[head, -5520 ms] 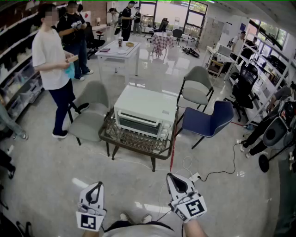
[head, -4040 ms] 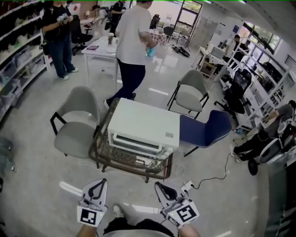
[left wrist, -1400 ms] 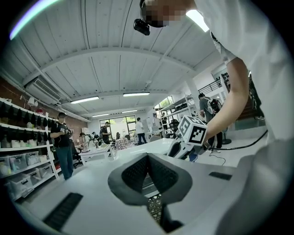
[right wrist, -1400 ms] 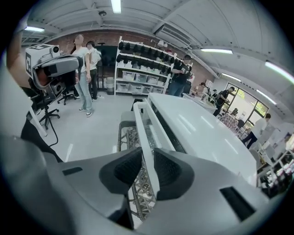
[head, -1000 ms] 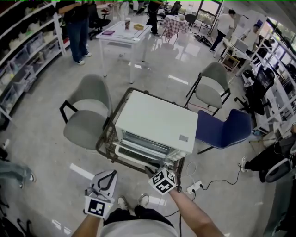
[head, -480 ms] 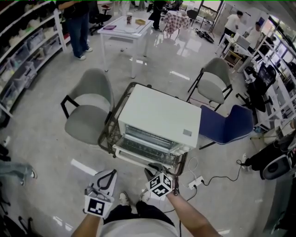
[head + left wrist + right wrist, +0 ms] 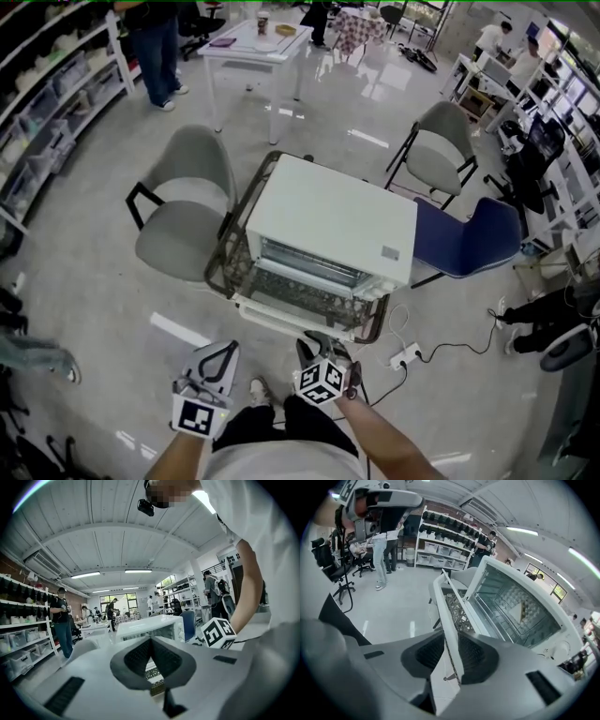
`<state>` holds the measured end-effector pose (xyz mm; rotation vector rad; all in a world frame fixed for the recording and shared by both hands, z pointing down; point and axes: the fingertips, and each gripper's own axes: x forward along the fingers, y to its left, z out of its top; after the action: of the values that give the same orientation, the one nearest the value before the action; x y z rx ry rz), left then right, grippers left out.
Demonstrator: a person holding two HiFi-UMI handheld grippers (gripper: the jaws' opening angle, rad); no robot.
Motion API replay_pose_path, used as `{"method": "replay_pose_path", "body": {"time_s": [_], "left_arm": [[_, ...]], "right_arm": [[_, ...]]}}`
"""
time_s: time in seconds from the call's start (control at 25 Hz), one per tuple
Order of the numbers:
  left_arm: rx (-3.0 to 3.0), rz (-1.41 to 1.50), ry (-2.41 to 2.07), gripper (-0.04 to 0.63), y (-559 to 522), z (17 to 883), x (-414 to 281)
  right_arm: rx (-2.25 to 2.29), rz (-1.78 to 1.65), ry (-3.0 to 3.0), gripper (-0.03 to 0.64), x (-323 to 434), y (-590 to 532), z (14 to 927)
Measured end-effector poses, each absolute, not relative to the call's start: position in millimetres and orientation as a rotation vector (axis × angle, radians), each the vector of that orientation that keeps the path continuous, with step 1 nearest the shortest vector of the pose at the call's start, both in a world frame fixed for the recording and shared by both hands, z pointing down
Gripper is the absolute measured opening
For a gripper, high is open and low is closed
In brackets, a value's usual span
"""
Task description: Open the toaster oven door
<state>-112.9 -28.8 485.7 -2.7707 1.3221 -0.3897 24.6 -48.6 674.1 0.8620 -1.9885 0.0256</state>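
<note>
Right hand-held gripper (image 7: pixel 314 347), low and just right of centre in the head view, is clenched on the free edge of the white, glass-paned toaster oven door (image 7: pixel 298 314). In the right gripper view that edge runs straight up between the dark pads, which press it from both sides. To the lower left of the head view, the left hand-held gripper (image 7: pixel 228 349) hangs idle with its jaw tips together and nothing between them.

Seconds ago both tools hung well short of the oven and its front was closed. Over the last second the right one has drawn the door outward and down. It now lies close to flat, sticking out toward the bottom of the frame past the edge of the dark-framed glass counter (image 7: pixel 221 270).

Behind the door, the boxy white toaster oven (image 7: pixel 337 211) sits mid-frame with its mouth exposed, and the right gripper view looks in on a wire rack (image 7: pixel 513 613). I judge the opening nearly or fully done; what remains is to let go without the door springing back.

Farther off, a grey padded chair (image 7: pixel 183 211) stands at centre left and a blue chair (image 7: pixel 469 234) at centre right.
</note>
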Motion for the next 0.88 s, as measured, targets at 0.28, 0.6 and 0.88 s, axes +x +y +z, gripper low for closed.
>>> {"method": "replay_pose_path", "body": {"time_s": [0.28, 0.6, 0.88], "left_arm": [[-2.781, -0.425, 1.31, 0.016, -21.8, 493.8, -128.9], [-2.796, -0.45, 1.326, 0.017, -13.4, 501.7, -154.3], [-2.82, -0.49, 1.3, 0.016, -15.5, 515.9, -166.8]], "right_arm": [[0.87, -0.014, -1.92, 0.107, 17.0, -31.8, 706.1], [1.006, 0.239, -1.9, 0.075, 18.3, -18.5, 736.0], [1.072, 0.395, -1.869, 0.038, 17.4, -14.7, 769.9]]}}
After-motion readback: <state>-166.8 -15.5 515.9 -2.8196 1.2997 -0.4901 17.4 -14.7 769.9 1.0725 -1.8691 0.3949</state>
